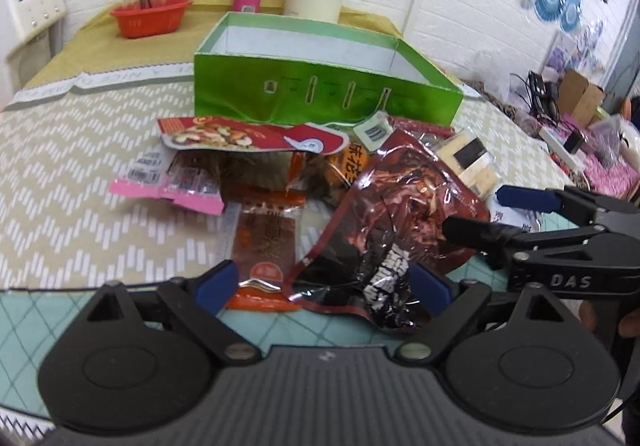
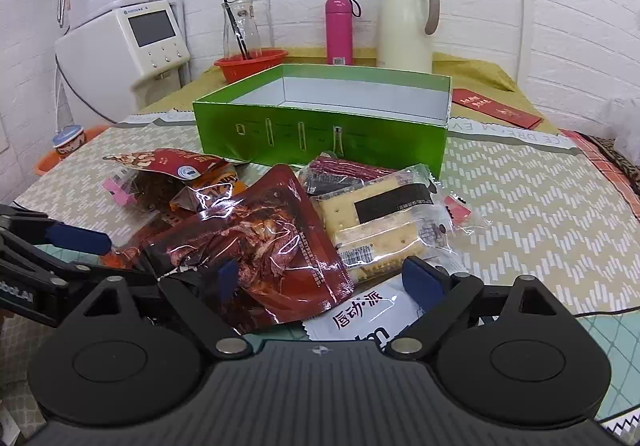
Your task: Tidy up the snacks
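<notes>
While box stays empty: dark red pouch (image 1: 384, 213) nearest, long axis toward green box (image 1: 320, 85).
Left gripper (image 1: 324, 286): wide, straddling pouch.
Right gripper (image 2: 328, 282): wide, empty.

The left gripper (image 1: 324, 282) is pointing down and forward, its blue-padded fingers (image 1: 216, 280) standing wide apart and gripping nothing. The right gripper (image 2: 328, 278) is angling down beside it on the right, its fingers (image 2: 424, 280) likewise spread. A hand (image 1: 608, 320) is showing behind the right gripper.
</notes>
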